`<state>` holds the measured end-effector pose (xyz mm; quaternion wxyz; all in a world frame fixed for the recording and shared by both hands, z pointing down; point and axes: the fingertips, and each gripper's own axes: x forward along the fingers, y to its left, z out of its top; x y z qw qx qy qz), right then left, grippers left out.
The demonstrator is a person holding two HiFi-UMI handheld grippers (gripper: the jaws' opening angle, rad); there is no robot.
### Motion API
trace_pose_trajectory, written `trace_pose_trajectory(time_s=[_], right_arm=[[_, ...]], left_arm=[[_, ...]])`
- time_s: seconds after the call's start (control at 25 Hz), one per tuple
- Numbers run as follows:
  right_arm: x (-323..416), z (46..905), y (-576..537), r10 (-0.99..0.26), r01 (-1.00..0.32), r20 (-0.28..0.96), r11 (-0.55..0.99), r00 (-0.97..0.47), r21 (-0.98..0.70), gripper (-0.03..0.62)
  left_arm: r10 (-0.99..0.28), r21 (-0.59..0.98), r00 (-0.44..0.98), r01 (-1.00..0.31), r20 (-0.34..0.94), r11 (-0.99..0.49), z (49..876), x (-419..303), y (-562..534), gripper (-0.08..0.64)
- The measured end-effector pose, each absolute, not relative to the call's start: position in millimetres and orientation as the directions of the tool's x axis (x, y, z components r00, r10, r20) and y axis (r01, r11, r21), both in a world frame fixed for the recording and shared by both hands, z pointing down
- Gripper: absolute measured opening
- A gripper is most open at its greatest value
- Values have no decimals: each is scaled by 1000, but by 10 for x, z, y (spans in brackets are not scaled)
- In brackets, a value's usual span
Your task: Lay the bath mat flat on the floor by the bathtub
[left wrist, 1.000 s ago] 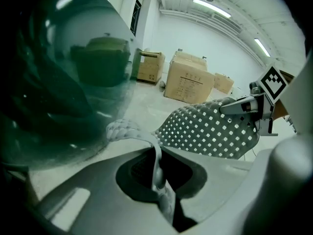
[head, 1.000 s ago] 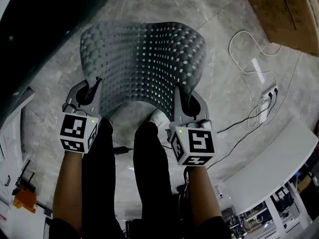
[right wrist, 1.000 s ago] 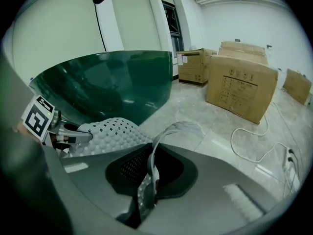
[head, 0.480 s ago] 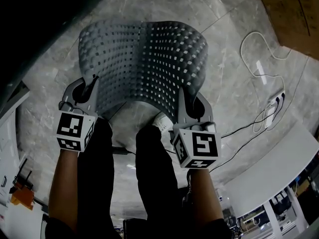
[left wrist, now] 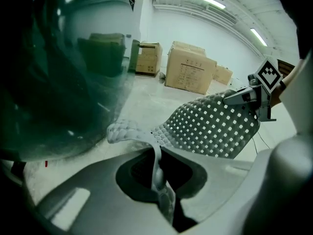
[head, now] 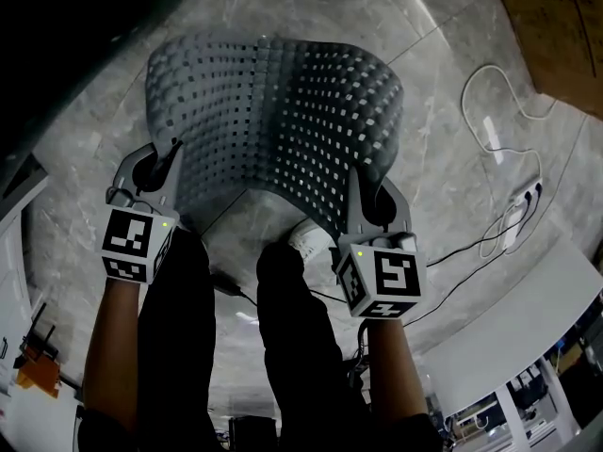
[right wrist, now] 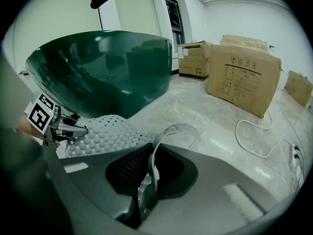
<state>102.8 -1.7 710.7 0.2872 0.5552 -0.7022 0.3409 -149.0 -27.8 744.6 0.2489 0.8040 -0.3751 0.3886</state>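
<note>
So, left gripper (head: 162, 163) and right gripper (head: 367, 188) fingers pinch near corners of the bath mat (head: 273, 102); looks mid-lay, next lower it flat onto the floor (head: 448, 153) by the bathtub (right wrist: 98, 67).

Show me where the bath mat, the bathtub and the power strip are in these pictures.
bath mat (head: 283, 111): head view, middle of its holed grey surface.
bathtub (right wrist: 107, 67): right gripper view, its dark green outer wall.
power strip (head: 523, 205): head view, its white body.
</note>
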Motion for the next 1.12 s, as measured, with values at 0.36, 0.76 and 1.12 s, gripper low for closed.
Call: trace_pose_trajectory(time_s=[0.36, 0.76, 1.12], right_arm=[[1229, 7338, 80, -591, -983, 785, 110, -183, -146, 46], [1562, 7693, 161, -591, -990, 795, 59, -135, -125, 46], [1773, 8052, 196, -587, -993, 802, 76, -114, -86, 46]], left_arm=[[-413, 102, 395, -812, 820, -574, 7704, -1753, -318, 14], [-419, 100, 363, -842, 832, -530, 8054, -2016, -297, 14], [-414, 59, 325, -841, 850, -538, 8443, -2287, -347, 14]])
